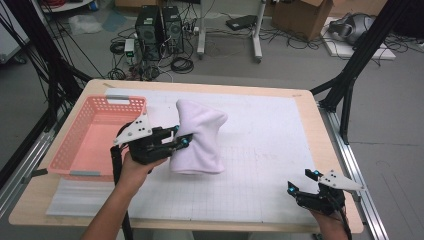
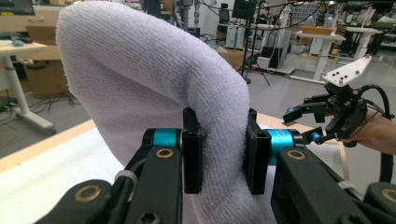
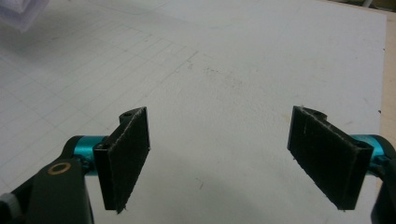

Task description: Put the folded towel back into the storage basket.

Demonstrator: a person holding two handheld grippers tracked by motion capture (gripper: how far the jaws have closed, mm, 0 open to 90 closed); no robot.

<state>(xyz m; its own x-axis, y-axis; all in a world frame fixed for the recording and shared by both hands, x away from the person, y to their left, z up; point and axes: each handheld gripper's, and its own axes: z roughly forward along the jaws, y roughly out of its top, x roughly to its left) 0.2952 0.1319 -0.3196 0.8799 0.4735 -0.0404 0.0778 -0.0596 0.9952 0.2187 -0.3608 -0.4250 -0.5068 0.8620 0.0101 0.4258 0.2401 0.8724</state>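
Note:
A thick white towel [image 1: 200, 137] hangs folded over itself above the middle of the white grid mat [image 1: 260, 150]. My left gripper [image 1: 182, 139] is shut on the towel's left side and holds it up off the mat. In the left gripper view both black pads [image 2: 192, 154] press into the bunched towel [image 2: 154, 84]. My right gripper [image 1: 303, 181] rests near the table's front right corner, jaws wide apart. In the right gripper view its pads [image 3: 125, 156] stand open over bare mat [image 3: 224, 84], nothing between them.
A pink plastic basket [image 1: 75, 145] stands at the table's left, right beside my left hand. The wooden table edge [image 1: 330, 150] runs along the right. Black frame legs, computers and cables stand on the floor beyond the table.

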